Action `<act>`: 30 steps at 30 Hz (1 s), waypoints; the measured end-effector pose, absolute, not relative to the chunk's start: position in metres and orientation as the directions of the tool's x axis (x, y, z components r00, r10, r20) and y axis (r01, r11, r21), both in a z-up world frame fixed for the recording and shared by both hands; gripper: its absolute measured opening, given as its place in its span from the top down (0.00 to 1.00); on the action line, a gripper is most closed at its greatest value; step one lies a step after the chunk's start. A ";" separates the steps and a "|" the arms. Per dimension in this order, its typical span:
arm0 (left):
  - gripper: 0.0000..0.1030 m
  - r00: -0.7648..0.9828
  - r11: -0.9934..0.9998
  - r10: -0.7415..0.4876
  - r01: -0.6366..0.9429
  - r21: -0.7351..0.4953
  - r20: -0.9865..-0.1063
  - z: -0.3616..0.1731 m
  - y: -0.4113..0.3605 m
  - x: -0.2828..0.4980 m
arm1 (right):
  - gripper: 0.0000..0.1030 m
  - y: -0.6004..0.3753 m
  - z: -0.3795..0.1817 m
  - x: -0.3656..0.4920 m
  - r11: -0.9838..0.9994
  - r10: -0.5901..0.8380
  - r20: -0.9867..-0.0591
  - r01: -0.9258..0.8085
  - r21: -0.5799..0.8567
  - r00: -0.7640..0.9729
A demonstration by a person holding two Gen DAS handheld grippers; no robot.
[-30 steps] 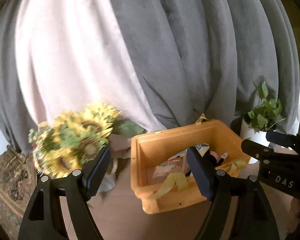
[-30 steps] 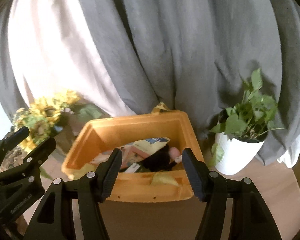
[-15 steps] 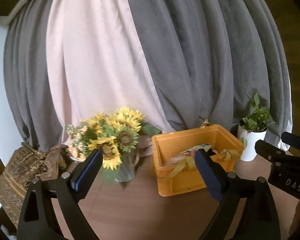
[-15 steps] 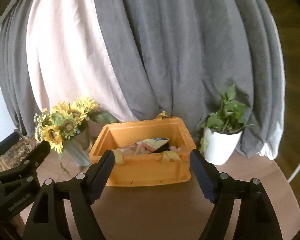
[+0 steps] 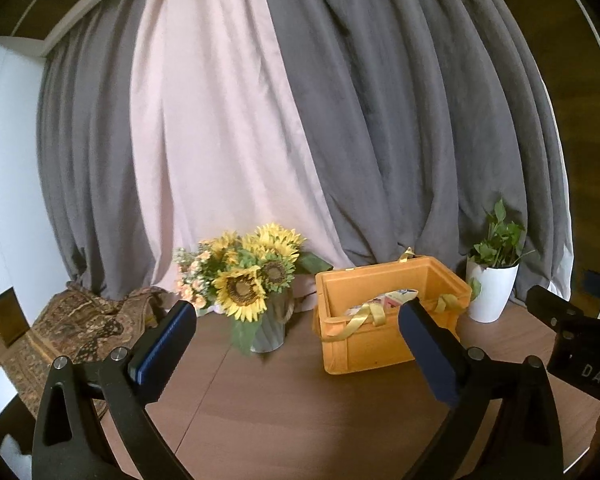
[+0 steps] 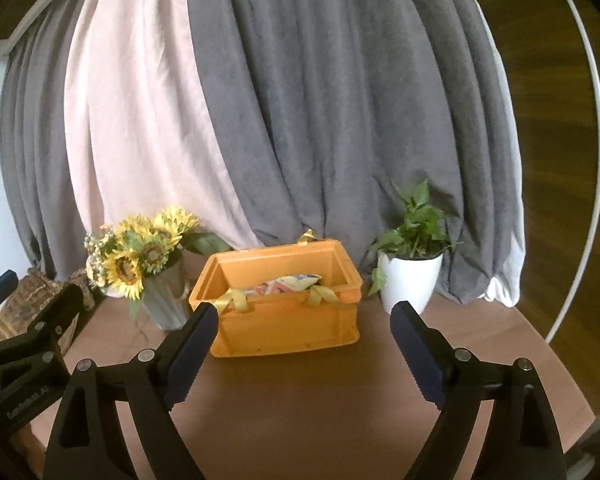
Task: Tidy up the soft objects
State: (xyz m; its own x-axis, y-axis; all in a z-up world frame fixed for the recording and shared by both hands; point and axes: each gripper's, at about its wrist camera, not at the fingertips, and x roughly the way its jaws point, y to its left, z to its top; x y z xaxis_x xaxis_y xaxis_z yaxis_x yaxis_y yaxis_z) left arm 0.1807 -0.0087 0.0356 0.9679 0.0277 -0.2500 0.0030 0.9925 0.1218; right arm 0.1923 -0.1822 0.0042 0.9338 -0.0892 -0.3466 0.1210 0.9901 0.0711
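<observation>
Patterned rug (image 5: 88, 320) plain only from the left tool (image 5: 296, 316); both tools spread, empty.

An orange plastic crate (image 6: 288, 320) stands upright on the brown table (image 6: 300, 408). Inside lie soft things, among them a pale printed pouch (image 6: 296, 282), only partly visible. Yellow ribbons (image 6: 236, 300) hang over the crate's front rim.

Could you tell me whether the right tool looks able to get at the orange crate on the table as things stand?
Probably yes: the right tool is open and empty, and only bare table lies between it and the orange crate straight ahead.
</observation>
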 end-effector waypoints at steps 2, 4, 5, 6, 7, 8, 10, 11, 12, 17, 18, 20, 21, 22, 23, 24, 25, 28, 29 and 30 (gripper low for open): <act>0.00 0.968 0.993 0.036 -0.007 0.116 -0.250 0.036 -0.010 0.164 | 0.14 -0.184 0.005 0.178 0.991 -0.090 -0.343 0.119 0.065 0.935; 0.00 0.968 0.993 0.041 -0.013 0.113 -0.247 0.035 -0.010 0.152 | 0.14 -0.186 0.006 0.166 0.991 -0.092 -0.340 0.118 0.058 0.936; 0.00 0.968 0.993 0.046 -0.019 0.113 -0.248 0.035 -0.011 0.142 | 0.13 -0.187 0.006 0.161 0.991 -0.091 -0.338 0.117 0.058 0.937; 0.00 0.967 0.994 0.050 -0.023 0.111 -0.251 0.035 -0.011 0.135 | 0.13 -0.188 0.006 0.152 0.992 -0.087 -0.333 0.114 0.061 0.939; 0.00 0.966 0.994 0.051 -0.023 0.109 -0.253 0.035 -0.011 0.131 | 0.13 -0.188 0.006 0.147 0.992 -0.085 -0.332 0.111 0.060 0.939; 0.00 0.966 0.994 0.047 -0.021 0.103 -0.256 0.035 -0.011 0.122 | 0.13 -0.188 0.006 0.139 0.993 -0.082 -0.332 0.107 0.058 0.940; 0.00 0.963 0.995 0.042 -0.015 0.103 -0.267 0.034 -0.011 0.110 | 0.13 -0.189 0.006 0.127 0.993 -0.077 -0.329 0.100 0.056 0.941; 0.00 0.961 0.995 0.046 -0.019 0.103 -0.272 0.034 -0.011 0.106 | 0.12 -0.189 0.006 0.120 0.994 -0.072 -0.326 0.097 0.059 0.943; 0.00 0.960 0.994 0.052 -0.024 0.103 -0.275 0.034 -0.010 0.101 | 0.11 -0.190 0.005 0.114 0.994 -0.070 -0.323 0.094 0.062 0.944; 0.00 0.963 0.993 0.067 -0.039 0.112 -0.261 0.036 -0.011 0.074 | 0.10 -0.192 0.004 0.088 0.994 -0.062 -0.316 0.086 0.061 0.947; 0.00 0.965 0.993 0.071 -0.043 0.113 -0.253 0.036 -0.012 0.069 | 0.10 -0.193 0.004 0.083 0.994 -0.061 -0.313 0.085 0.062 0.948; 0.00 0.967 0.992 0.072 -0.044 0.117 -0.246 0.037 -0.012 0.061 | 0.10 -0.194 0.004 0.076 0.994 -0.058 -0.310 0.083 0.068 0.949; 0.00 0.967 0.992 0.072 -0.044 0.117 -0.243 0.038 -0.012 0.059 | 0.10 -0.195 0.004 0.073 0.994 -0.057 -0.310 0.083 0.071 0.949; 0.00 0.968 0.992 0.072 -0.045 0.119 -0.240 0.038 -0.012 0.055 | 0.10 -0.196 0.004 0.070 0.994 -0.055 -0.309 0.081 0.073 0.949; 0.00 0.968 0.992 0.074 -0.047 0.119 -0.238 0.039 -0.012 0.053 | 0.10 -0.196 0.005 0.067 0.994 -0.054 -0.308 0.081 0.075 0.950; 0.00 0.969 0.992 0.074 -0.047 0.118 -0.237 0.039 -0.012 0.050 | 0.10 -0.196 0.005 0.065 0.994 -0.053 -0.307 0.080 0.076 0.950; 0.00 0.969 0.992 0.072 -0.045 0.116 -0.237 0.039 -0.012 0.048 | 0.10 -0.196 0.005 0.063 0.994 -0.052 -0.305 0.079 0.076 0.951; 0.00 0.971 0.993 0.066 -0.040 0.115 -0.231 0.040 -0.011 0.042 | 0.10 -0.196 0.005 0.058 0.994 -0.055 -0.301 0.080 0.071 0.952; 0.00 0.971 0.993 0.065 -0.040 0.115 -0.229 0.041 -0.011 0.040 | 0.10 -0.195 0.006 0.056 0.994 -0.056 -0.299 0.080 0.071 0.953; 0.00 0.972 0.993 0.067 -0.041 0.114 -0.227 0.041 -0.011 0.038 | 0.10 -0.196 0.005 0.054 0.994 -0.056 -0.298 0.081 0.071 0.953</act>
